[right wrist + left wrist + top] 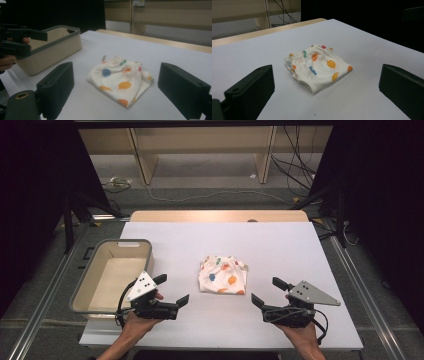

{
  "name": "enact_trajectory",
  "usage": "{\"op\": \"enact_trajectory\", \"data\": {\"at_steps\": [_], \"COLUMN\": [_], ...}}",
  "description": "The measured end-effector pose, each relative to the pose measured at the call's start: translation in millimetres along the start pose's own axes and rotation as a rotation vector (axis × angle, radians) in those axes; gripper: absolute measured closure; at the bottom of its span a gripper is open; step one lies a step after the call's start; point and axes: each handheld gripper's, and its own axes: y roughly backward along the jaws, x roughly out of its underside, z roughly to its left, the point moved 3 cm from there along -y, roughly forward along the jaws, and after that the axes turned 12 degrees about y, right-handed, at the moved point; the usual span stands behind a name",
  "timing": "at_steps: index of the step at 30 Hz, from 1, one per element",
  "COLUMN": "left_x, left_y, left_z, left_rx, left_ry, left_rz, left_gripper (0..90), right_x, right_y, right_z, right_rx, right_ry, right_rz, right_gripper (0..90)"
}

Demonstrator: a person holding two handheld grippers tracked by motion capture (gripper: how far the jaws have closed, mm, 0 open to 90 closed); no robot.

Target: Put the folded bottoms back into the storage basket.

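A: Eyes on the folded shorts (223, 275), white with coloured fruit prints, lying flat in the middle of the white table (280, 245), nothing touching them

B: And both tools are near them. The left gripper (174, 291) sits at the near edge, jaws spread wide and empty, aimed across at the cloth

A: Same on the other side: the right gripper (262, 292) has its jaws wide apart with nothing between them. In the right gripper view the shorts (121, 80) sit squarely between the two black jaws, but well ahead of them

B: So I'd call this the approach, with no grasp yet. That beige bin (85, 285) just left of the left hand looks the likely destination

A: Agreed, as a guess. The next move calls for one gripper to come in low over the table, slide a jaw under a folded edge and close on the whole stack, so the fold doesn't fall open on the lift
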Motion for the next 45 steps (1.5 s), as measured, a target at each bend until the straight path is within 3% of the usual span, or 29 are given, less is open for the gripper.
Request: {"op": "enact_trajectory", "data": {"at_steps": [12, 19, 21, 25, 32, 37, 38, 39, 42, 43, 45], "left_x": [-1.2, -3.4, -3.7, -4.6, -3.6, 0.0, 0.8, 0.8, 2.5, 3.3, 4.1], "left_y": [-1.7, -4.8, -7.6, -10.1, -18.6, -27.4, -30.1, -30.1, -35.1, -37.9, -40.9], "left_z": [-0.8, 0.9, 2.8, 4.1, 6.2, 8.1, 8.6, 8.6, 12.1, 13.2, 14.3], "left_rx": [-0.002, -0.004, -0.001, -0.003, -0.019, -0.026, -0.026, -0.026, -0.021, -0.021, -0.025], "left_ry": [0.021, 0.069, 0.115, 0.132, 0.2, 0.234, 0.266, 0.266, 0.32, 0.357, 0.366], "left_rz": [0.007, 0.028, 0.042, 0.058, 0.119, 0.18, 0.196, 0.196, 0.234, 0.248, 0.267], "left_gripper": [0.0, 0.0, 0.0, 0.0, 0.0, 0.4, 0.4, 0.4, 0.6, 1.5, 1.7], "right_x": [-0.7, -2.2, -4.3, -6.0, -8.3, -10.9, -11.2, -11.2, -10.7, -10.3, -9.9], "right_y": [-0.2, -0.8, -1.5, -4.2, -12.2, -19.9, -25.6, -25.6, -36.1, -43.7, -50.7], "right_z": [-0.8, -2.9, -6.0, -9.7, -18.2, -20.3, -21.9, -21.9, -25.7, -28.2, -30.6], "right_rx": [0.002, 0.013, 0.017, 0.028, 0.027, -0.002, -0.015, -0.015, -0.031, -0.041, -0.051], "right_ry": [0.007, 0.02, 0.011, 0.016, 0.016, 0.033, 0.033, 0.033, 0.028, 0.016, 0.004], "right_rz": [-0.004, -0.007, -0.006, -0.002, 0.019, 0.055, 0.076, 0.076, 0.106, 0.126, 0.146], "right_gripper": [14.9, 14.9, 15.0, 15.1, 15.2, 15.3, 15.3, 15.3, 15.4, 15.6, 15.7]}}
